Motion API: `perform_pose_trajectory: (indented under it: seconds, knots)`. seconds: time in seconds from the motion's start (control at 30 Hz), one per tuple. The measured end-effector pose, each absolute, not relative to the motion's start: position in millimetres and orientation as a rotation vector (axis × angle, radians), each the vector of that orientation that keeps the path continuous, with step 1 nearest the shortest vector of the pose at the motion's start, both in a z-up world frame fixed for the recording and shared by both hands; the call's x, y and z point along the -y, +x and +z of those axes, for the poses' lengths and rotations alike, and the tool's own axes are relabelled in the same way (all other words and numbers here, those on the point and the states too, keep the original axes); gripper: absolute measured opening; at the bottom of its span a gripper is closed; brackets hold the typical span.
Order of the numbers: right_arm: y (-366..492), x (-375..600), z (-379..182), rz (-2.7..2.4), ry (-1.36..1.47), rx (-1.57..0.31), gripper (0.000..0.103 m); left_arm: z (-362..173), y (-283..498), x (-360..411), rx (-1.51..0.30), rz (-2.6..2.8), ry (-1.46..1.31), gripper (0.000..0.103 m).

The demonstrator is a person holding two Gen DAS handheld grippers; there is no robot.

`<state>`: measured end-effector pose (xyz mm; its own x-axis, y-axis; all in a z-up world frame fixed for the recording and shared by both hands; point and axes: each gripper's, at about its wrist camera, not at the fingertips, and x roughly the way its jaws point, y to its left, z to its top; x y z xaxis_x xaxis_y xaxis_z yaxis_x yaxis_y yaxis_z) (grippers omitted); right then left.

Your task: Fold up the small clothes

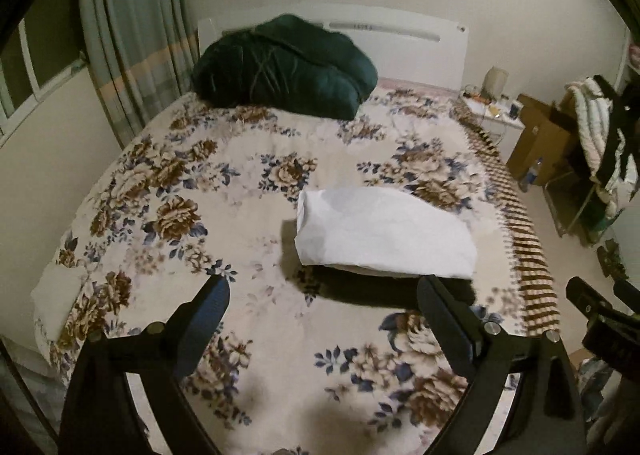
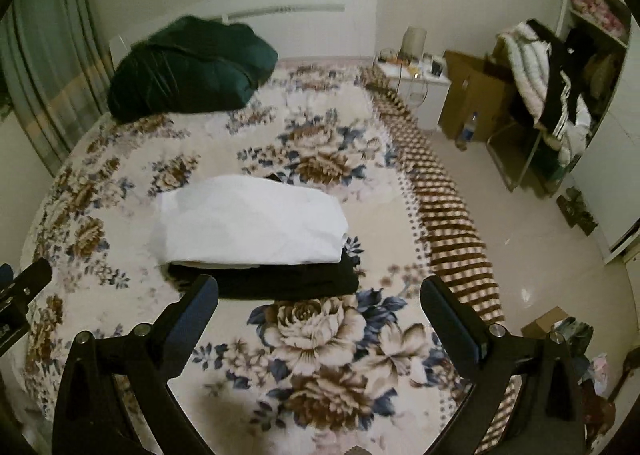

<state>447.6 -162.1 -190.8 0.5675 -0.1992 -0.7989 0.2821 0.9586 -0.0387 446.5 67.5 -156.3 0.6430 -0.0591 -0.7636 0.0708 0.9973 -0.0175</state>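
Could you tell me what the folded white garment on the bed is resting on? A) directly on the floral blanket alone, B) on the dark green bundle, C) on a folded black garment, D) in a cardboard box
C: the white garment lies atop a folded black garment whose edge shows beneath it, on the floral blanket.

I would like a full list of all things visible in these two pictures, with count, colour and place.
folded white garment: one, white, mid-bed, on top of the black one
folded black garment: one, black, under the white one
floral bed blanket: one, cream with brown-blue flowers, covers bed
dark green quilted bundle: one, by the headboard
white headboard: one, against wall
brown cardboard boxes: several, floor right of bed
striped curtain: one, greenish, left
left gripper: fingers open, empty
right gripper: fingers open, empty
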Motion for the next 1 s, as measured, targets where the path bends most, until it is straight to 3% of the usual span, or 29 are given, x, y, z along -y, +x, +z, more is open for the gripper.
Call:
perform_pose_trajectory:
  seconds: [0.53,1.0]
  knots:
    - [217.3,103.7,-15.0,-0.284,0.071,-0.735,0.103,-43.8,285.2,-83.6,-0.734,-0.12,0.031,0.096]
    - [155.9,103.2,44.1,-0.218,0.047,-0.673,0.103,-13.6,237.3,-81.1,-0.669,-0.065,0.01,0.103]
